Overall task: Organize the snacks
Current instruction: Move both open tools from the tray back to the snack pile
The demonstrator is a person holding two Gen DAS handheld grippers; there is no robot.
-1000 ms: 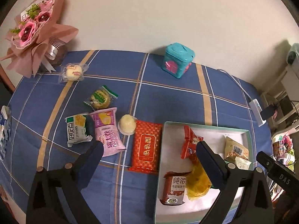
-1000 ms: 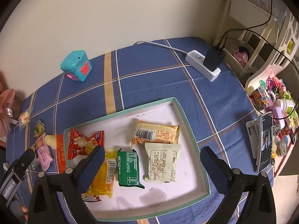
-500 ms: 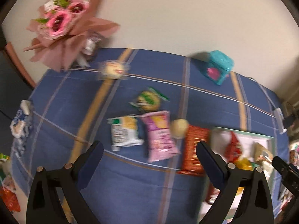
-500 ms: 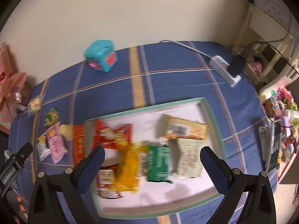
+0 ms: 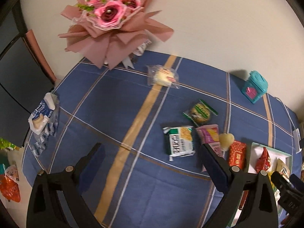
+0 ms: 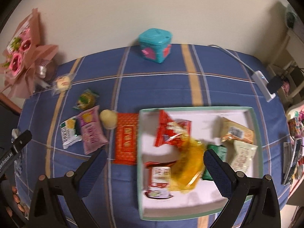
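Crinkly foil and plastic everywhere, basically. Both tongs are spread wide with nothing between the jaws: left tongs point(image 5: 150, 157) hang over bare blue cloth point(image 5: 114, 114), right tongs point(image 6: 153, 161) sit low over the near-left corner of the tray point(image 6: 254, 125).

Loose snacks all lie ahead of the left tongs and off toward its right finger: a green-white pack point(image 5: 179, 141), a pink pack point(image 5: 209, 135) partly hidden behind that finger, a pale round cake point(image 5: 226, 141) touching the pink pack, a red pack point(image 5: 236, 156) just beside the tray edge, a green round cookie point(image 5: 200, 112) further out, and a clear-wrapped cake point(image 5: 163, 76) far ahead near the bouquet point(image 5: 114, 17). From the right tongs those same ones are out past the left finger.

The tray already holds a red bag point(image 6: 171, 131), a yellow bag point(image 6: 188, 163), a brown-red pack point(image 6: 157, 178) and a few more by the right finger.

My guess on handling: all light, puffy, slippery wrappers over crumbly stuff. I'd pinch the flat packs across the short width near the middle, gently, since a crimped end would probably slide out. The round cake looks squashy, so barely any squeeze. Green-white pack looks the nearest grab for the left.
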